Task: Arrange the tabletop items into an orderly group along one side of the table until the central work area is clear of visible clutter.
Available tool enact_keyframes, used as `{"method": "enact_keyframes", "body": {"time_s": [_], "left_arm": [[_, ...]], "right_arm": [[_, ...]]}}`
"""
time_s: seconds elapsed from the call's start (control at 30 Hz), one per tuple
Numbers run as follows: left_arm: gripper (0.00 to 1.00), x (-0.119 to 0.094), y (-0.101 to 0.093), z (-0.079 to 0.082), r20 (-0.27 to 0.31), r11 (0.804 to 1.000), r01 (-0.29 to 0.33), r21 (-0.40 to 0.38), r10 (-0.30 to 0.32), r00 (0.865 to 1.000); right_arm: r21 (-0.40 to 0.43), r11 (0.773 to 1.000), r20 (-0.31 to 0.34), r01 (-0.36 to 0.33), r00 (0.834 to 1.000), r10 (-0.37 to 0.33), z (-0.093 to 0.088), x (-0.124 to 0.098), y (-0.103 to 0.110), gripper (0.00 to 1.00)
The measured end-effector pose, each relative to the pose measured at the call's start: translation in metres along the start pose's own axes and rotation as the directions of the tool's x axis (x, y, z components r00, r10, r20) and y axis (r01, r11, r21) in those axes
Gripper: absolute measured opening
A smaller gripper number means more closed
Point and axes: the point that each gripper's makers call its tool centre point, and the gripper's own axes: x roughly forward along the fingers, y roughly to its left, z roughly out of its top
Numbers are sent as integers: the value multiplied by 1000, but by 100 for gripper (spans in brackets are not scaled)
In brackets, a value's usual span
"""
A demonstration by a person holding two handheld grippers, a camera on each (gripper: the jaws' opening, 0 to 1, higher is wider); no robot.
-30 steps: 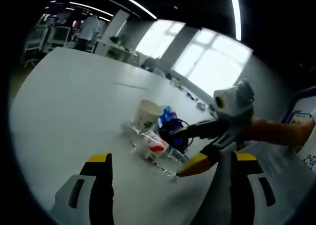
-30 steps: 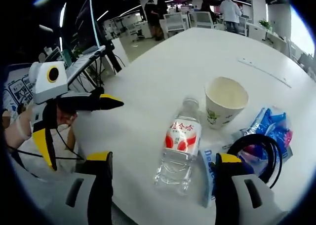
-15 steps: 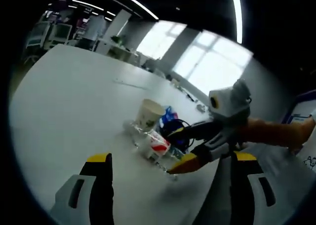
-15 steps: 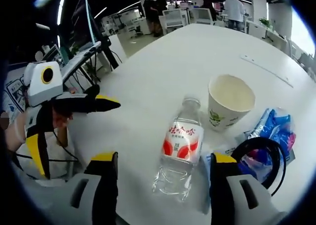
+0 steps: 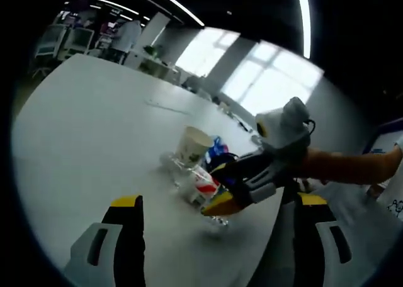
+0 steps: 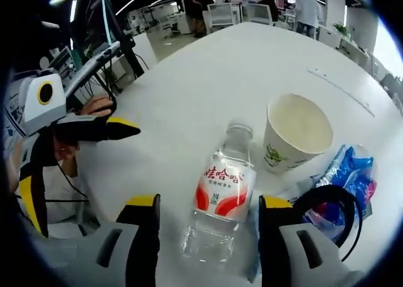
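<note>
Currently left gripper view: left gripper (image 5: 214,206) jaws apart, empty; right gripper (image 5: 223,186) at 3 o'clock over water bottle (image 5: 200,185); paper cup (image 5: 191,146) just behind.

Right gripper view: right gripper (image 6: 208,206) jaws apart, straddling lying water bottle (image 6: 219,196); probably light, slick, crushable; best gripped mid-label; paper cup (image 6: 295,133) at 1 o'clock, flimsy.

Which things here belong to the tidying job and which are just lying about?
Job:
bottle, lying between the right claw's open jaws
cup, upright
blue packet
black cable
left claw, open

Lying about:
strip far across the table
chairs in the background
</note>
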Motion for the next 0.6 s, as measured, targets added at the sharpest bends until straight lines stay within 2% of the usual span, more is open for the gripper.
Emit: {"method": "enact_keyframes", "body": {"time_s": [0.23, 0.6], "left_arm": [[96, 2, 2, -2, -1, 1000, 5, -8, -5, 1000], [96, 3, 7, 1, 10, 1000, 5, -19, -5, 1000]], "right_arm": [[-8, 1000, -30, 18, 999, -18, -3, 6, -5, 54], [-54, 998, -81, 34, 996, -38, -2, 15, -7, 50]]}}
